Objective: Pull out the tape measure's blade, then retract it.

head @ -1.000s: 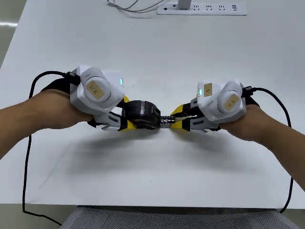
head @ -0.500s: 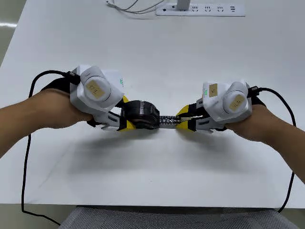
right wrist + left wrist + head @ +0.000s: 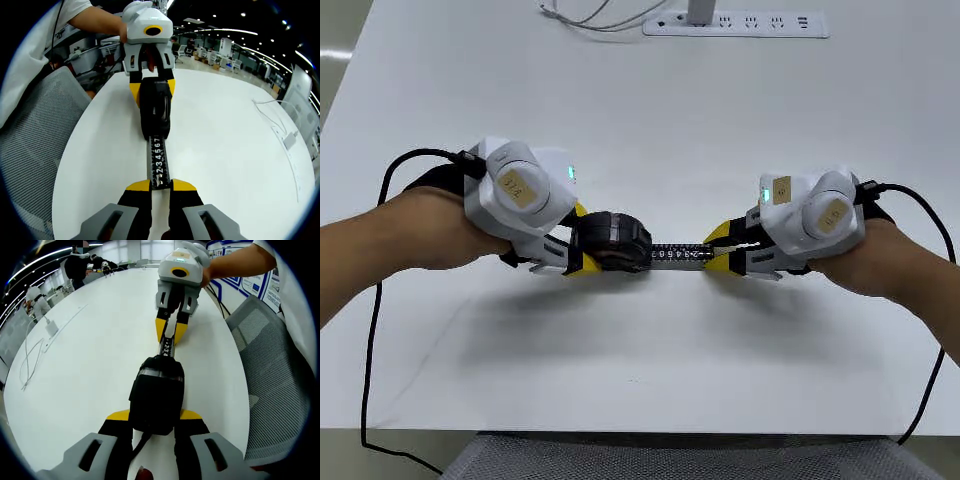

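A black tape measure case (image 3: pixel 612 241) lies on the white table, and my left gripper (image 3: pixel 578 240) is shut on it; the case (image 3: pixel 157 392) sits between its yellow-tipped jaws. A short length of dark blade (image 3: pixel 678 253) with white numbers runs right from the case. My right gripper (image 3: pixel 722 250) is shut on the blade's end (image 3: pixel 159 172), a hand's width from the case (image 3: pixel 156 107). The left gripper view looks along the blade (image 3: pixel 167 346) to the right gripper (image 3: pixel 171 332). The right gripper view looks back at the left gripper (image 3: pixel 152 88).
A white power strip (image 3: pixel 735 22) with grey cables (image 3: pixel 595 14) lies at the table's far edge. Black cords (image 3: pixel 370 330) trail from both grippers off the near edge. A grey mesh chair (image 3: pixel 670 457) stands against the near edge.
My right gripper has moved to the right with the blade's end, drawing more blade out of the case. The left gripper and case have stayed in place.
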